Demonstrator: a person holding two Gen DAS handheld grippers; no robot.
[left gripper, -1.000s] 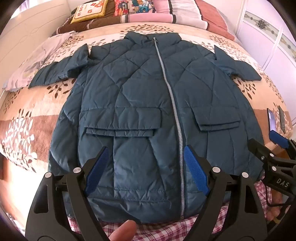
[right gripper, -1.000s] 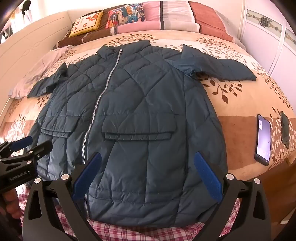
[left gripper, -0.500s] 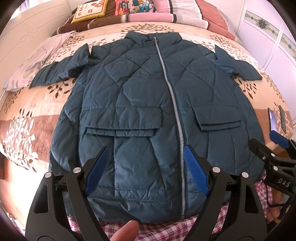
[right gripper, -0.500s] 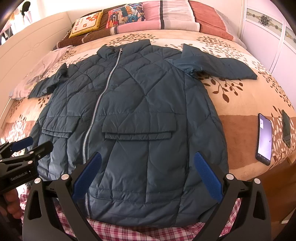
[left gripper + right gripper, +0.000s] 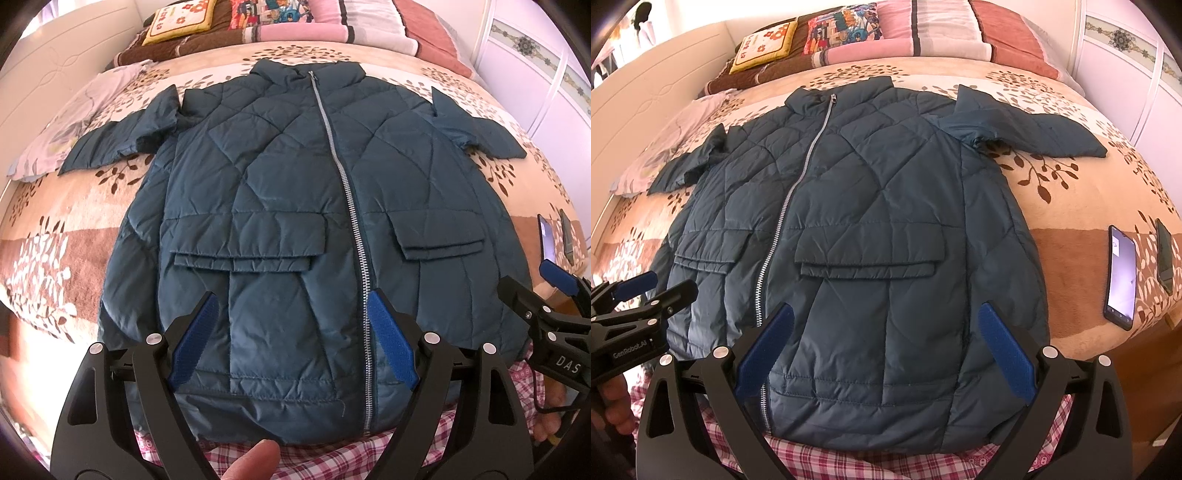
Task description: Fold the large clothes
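Lying collar-away, hem-near: zipped jacket (image 5: 295,206).

I note the dark teal quilted padded jacket (image 5: 280,206): slightly sheeny synthetic cloth, creased, with a silvery metal zip (image 5: 351,206). Floral beige blanket (image 5: 1082,206): soft, matt pile. Black smartphone (image 5: 1121,273): glossy glass.

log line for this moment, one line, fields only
stage: pre-fold | dark teal quilted jacket: flat on bed, zipped, sleeves out | left gripper: open, above hem | right gripper: open, above hem
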